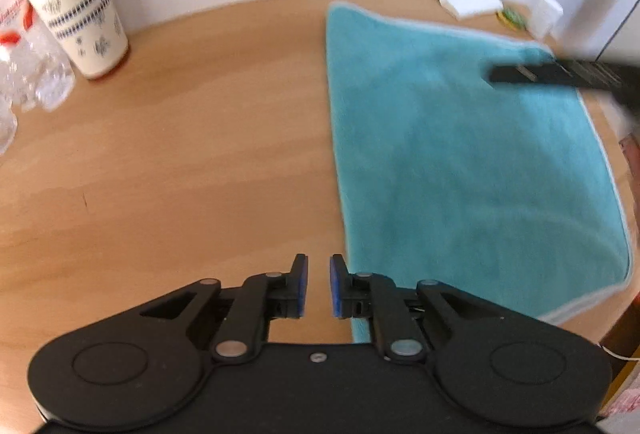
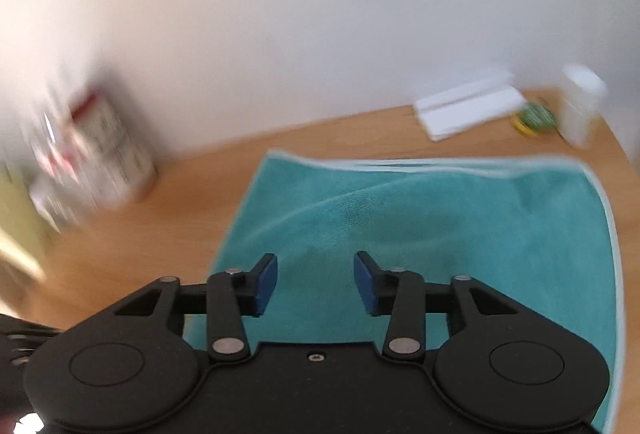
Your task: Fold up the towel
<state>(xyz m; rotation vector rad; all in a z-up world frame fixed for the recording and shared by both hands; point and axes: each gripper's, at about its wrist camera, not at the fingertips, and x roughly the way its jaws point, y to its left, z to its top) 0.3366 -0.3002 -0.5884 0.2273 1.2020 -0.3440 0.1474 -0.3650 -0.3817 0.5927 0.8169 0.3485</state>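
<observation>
Teal towel [image 1: 472, 162] lies spread on the wooden table [image 1: 192, 154], toward its right side and reaching close to the far edge by the wall. It looks like two layers: in the right wrist view a second pale hem peeks out along the far edge.

Left gripper [image 1: 318, 284]: narrow gap between the blue pads, holding nothing, over bare wood just beside the towel's near-left edge.

Right gripper [image 2: 316, 280]: wide open, empty, above the towel's near-left part. From the left wrist view its dark finger sits blurred over the towel's far-right corner.

Far-left corner of the table: patterned cup [image 1: 76, 6] with red lid and a clear plastic bottle [image 1: 36, 74]. Far-right corner: white folded paper [image 2: 468, 110], a small green-yellow item [image 2: 534, 118] and a white container [image 2: 580, 110]. Right wrist view is motion-blurred.
</observation>
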